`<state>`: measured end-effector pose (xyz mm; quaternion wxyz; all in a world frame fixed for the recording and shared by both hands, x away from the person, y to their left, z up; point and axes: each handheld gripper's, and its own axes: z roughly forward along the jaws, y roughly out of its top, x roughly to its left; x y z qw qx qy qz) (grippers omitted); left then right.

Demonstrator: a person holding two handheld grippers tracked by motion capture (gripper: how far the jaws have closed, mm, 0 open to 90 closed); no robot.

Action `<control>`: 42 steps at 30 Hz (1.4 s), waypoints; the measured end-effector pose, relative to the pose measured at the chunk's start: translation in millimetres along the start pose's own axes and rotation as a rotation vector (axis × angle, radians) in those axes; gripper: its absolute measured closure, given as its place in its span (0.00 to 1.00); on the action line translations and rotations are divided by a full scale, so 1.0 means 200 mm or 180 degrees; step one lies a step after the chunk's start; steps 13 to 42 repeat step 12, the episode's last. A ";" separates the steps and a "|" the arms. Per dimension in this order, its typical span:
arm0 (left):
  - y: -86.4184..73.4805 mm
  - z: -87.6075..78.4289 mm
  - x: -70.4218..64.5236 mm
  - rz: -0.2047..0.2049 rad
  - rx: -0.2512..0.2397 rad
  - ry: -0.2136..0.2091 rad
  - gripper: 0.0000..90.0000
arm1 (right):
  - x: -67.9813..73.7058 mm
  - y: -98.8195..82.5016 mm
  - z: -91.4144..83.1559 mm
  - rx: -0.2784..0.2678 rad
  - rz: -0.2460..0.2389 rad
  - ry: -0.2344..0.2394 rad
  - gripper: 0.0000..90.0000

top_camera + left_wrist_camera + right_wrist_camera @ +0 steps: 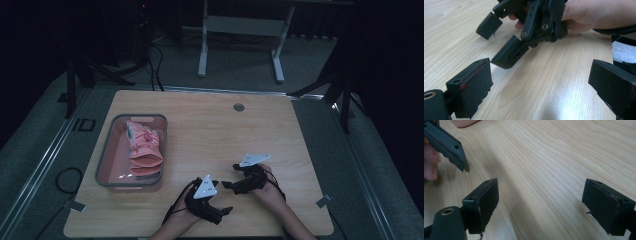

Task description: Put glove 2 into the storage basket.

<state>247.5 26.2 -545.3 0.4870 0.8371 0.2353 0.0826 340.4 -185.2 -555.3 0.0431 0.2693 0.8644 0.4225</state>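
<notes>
Two claws low over the near edge of the wooden worktop (210, 130), left claw (224, 211) and right claw (231, 175) both spread wide, empty, just beside each other. Farther left, grey basket (102, 165) holding folded pink cloth (144, 150), well apart from both.

A pale wood-grain rectangular counter (210, 125) sits on grey carpeted floor (240, 60), its light top mostly bare. On its left side rests a grey-rimmed rectangular plastic bin (102, 160), long side running front to back, near the left edge. Toward the far edge, right of centre, there's a small round grey cap (238, 107) set flush in the surface. Close up, the gripper views show streaky blond grain running across the top.
</notes>
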 end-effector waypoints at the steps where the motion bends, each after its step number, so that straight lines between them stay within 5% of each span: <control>1: 0.00 0.00 0.00 0.0000 0.0007 -0.0013 0.06 | 0.00 0.00 0.00 0.0000 -0.0001 -0.0005 0.15; 6: -0.01 0.01 -0.01 0.0081 0.0055 -0.0019 0.06 | -0.02 -0.01 0.00 -0.0016 0.0016 -0.0030 0.15; 42: -0.01 0.01 -0.01 0.0063 0.0058 -0.0013 0.06 | -0.02 -0.01 0.00 -0.0006 0.0021 -0.0041 0.15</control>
